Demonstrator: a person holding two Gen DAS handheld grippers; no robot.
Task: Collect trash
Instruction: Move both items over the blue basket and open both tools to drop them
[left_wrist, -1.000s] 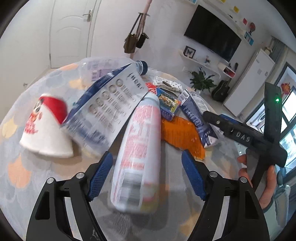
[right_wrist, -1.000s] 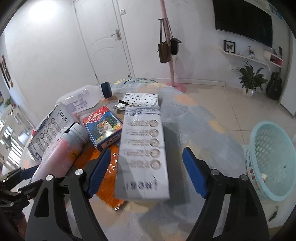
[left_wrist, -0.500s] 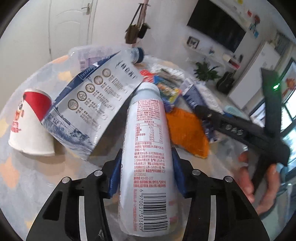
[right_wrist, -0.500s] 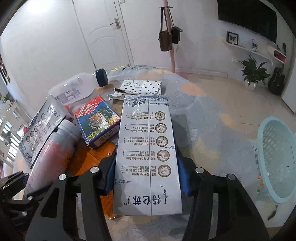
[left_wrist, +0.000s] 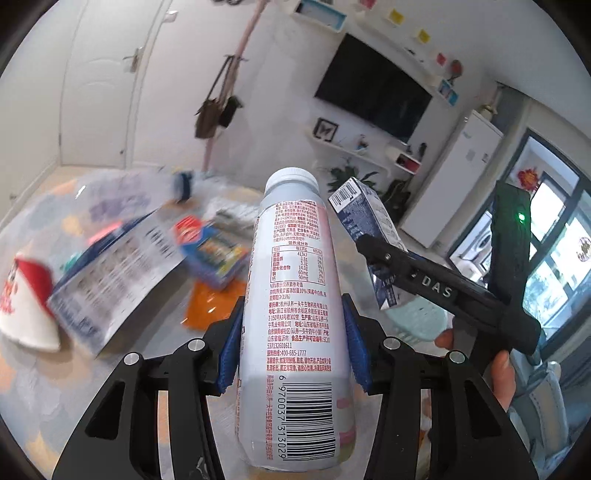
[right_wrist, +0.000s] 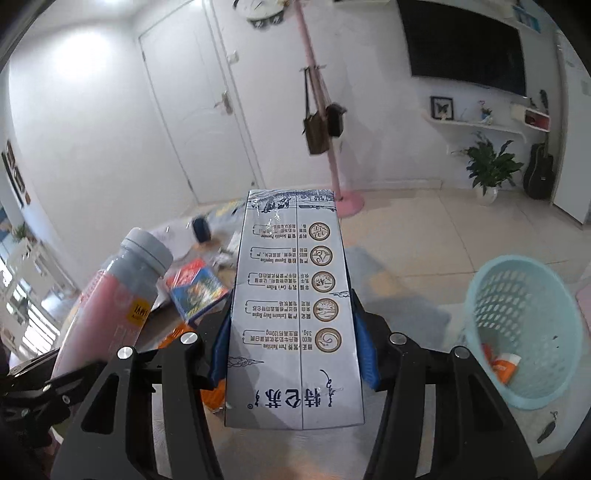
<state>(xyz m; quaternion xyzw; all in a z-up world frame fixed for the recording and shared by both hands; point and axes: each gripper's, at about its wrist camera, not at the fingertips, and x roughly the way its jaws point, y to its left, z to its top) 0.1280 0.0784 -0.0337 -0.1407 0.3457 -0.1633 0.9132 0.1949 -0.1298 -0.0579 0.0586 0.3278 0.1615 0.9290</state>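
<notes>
Left wrist view: my left gripper (left_wrist: 291, 350) pinches one white bottle (left_wrist: 295, 314), red print, frame centre. One carton (left_wrist: 114, 273) and one cup (left_wrist: 26, 299) lie left. My right gripper (right_wrist: 293, 354) clamps one carton (right_wrist: 291, 314); one basket (right_wrist: 524, 332) lower right.

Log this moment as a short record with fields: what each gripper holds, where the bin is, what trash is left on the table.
left gripper: jaws shut on the pink-labelled bottle, lifted off the table
right gripper: jaws shut on the milk carton, lifted off the table
bin: light blue basket on the floor, right of the table; an orange item already inside
left on table: paper cup, second carton, clear bottle, tiger box, orange wrapper
</notes>
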